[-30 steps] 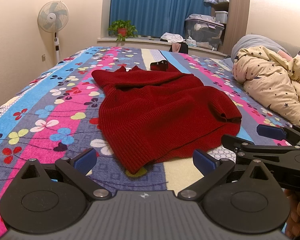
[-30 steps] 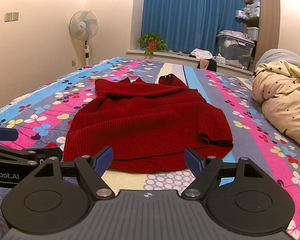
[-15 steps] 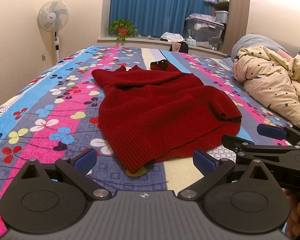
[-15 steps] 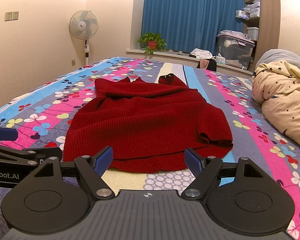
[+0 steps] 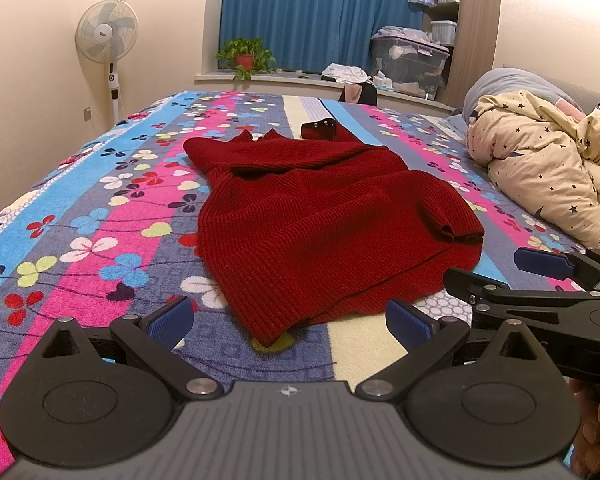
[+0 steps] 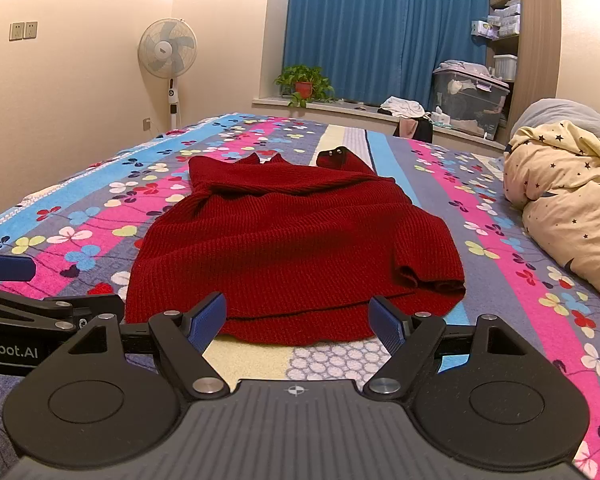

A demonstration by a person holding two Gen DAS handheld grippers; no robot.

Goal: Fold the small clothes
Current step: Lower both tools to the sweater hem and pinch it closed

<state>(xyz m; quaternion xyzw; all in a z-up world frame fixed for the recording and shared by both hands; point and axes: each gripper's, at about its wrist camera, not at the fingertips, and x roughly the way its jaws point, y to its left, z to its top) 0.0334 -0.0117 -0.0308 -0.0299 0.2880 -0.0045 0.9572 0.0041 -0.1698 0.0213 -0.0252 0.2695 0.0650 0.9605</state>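
- A dark red knitted sweater [image 5: 320,224] lies spread on a bed, on a striped blanket [image 5: 100,216] printed with clover shapes, its hem toward the cameras and its neck toward the far window.
- One sleeve [image 6: 424,256] is folded in over the sweater's body on the side nearest the star-print duvet [image 6: 572,208].
- A small dark tab with two metal studs [image 5: 319,128] sits at the sweater's far end.
- The left gripper [image 5: 288,320] hovers just short of the sweater's near corner, fingers spread wide, grasping nothing.
- The right gripper [image 6: 296,320] hangs over the sweater's hem, fingers likewise released and empty.
- Beyond the sweater: a standing fan [image 6: 168,52] against the wall, a potted plant [image 6: 304,84] on the sill, blue curtains [image 6: 380,28] and a lidded storage box [image 6: 468,100].
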